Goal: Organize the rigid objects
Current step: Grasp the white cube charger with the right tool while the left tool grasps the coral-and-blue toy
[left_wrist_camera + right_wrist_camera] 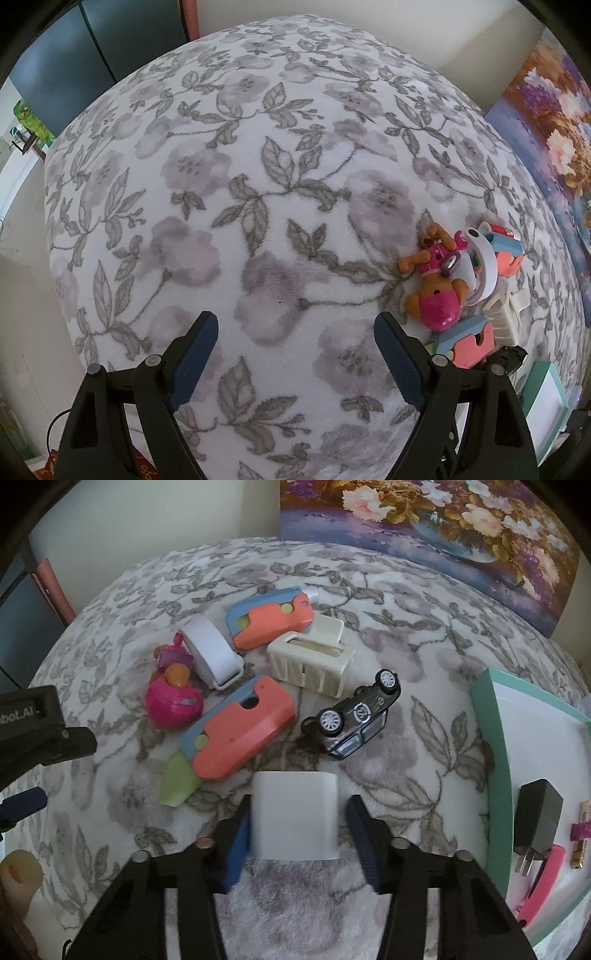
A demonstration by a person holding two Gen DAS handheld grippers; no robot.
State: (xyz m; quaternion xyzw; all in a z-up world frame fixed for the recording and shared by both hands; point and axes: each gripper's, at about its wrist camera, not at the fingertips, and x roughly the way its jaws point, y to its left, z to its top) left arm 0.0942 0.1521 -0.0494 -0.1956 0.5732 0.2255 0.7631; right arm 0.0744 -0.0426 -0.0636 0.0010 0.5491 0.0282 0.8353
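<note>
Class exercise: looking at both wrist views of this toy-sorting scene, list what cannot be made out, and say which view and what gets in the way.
- Right wrist view: whether the right gripper presses the white block; motion blur, a gap shows at one pad.
- Right wrist view: the tray contents beyond the black charger; cut off by the image edge.
- Left wrist view: the toy car; hidden behind the orange toy.
- Left wrist view: the pink dog toy face; turned away.
</note>
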